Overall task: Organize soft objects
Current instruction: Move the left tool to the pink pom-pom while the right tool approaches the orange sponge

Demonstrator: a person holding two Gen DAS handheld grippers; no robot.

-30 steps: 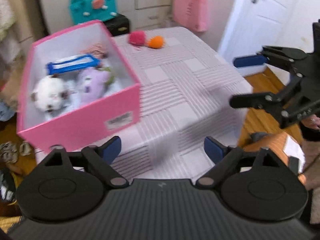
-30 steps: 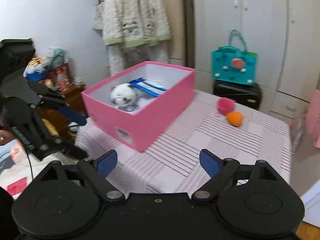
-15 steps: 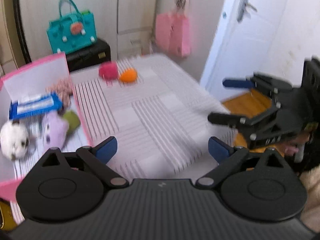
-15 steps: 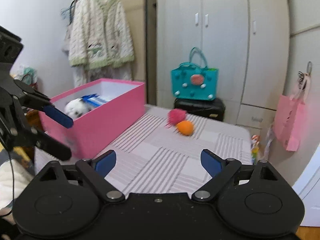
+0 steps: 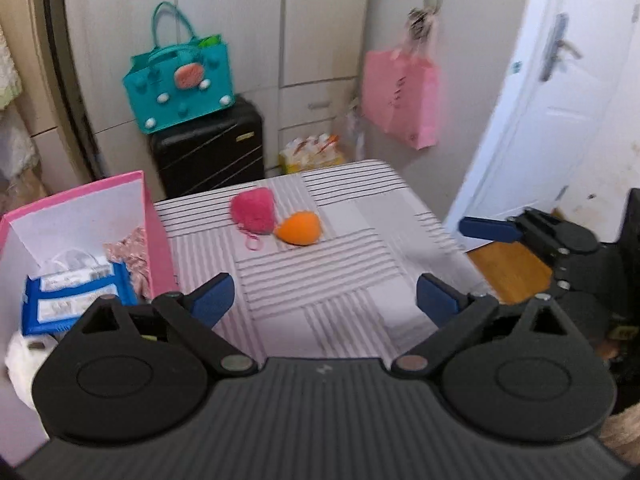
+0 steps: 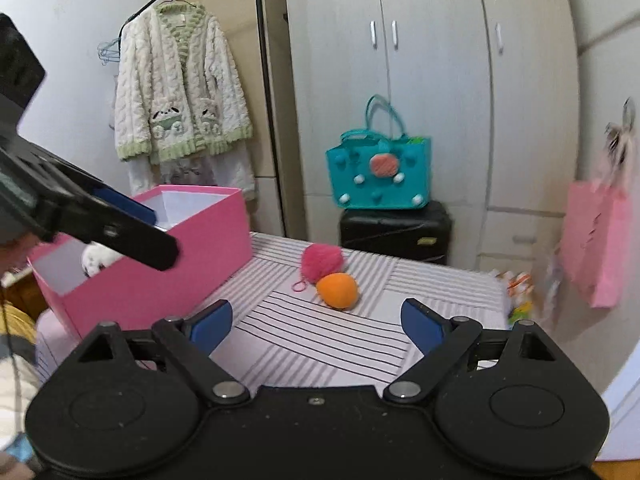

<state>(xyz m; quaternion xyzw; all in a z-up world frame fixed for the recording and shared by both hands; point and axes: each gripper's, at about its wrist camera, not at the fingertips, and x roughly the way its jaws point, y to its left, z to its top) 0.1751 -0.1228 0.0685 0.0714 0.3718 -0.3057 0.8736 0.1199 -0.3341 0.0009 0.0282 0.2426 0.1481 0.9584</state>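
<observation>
**Two soft toys loose on the bench, both claws wide and empty**

Left wrist view: the left claw (image 5: 325,300) stands wide apart with nothing between its blue pads. Beyond it, on the striped bench (image 5: 344,292), a pink pompom (image 5: 253,208) and an orange plush ball (image 5: 299,228) lie touching, well apart from the claw. The pink box (image 5: 154,224) is cut off at the left edge; inside it a blue packet (image 5: 76,296), a pale pink knitted thing and a white plush (image 5: 20,360) show only in part — the claw's body covers the box's near side. The right claw (image 5: 488,229) enters from the right, only one blue pad clear, the rest a dark shape.

Right wrist view: the right claw (image 6: 316,326) is likewise spread, empty, over the bench (image 6: 320,344). The pompom (image 6: 322,261) and the ball (image 6: 337,290) sit ahead, beside the box (image 6: 160,280). One finger of the left claw (image 6: 120,236) crosses the box's mouth and hides most of its contents — just a patch of the white plush (image 6: 98,262) peeks out. The picture's right side is blurred.
</observation>
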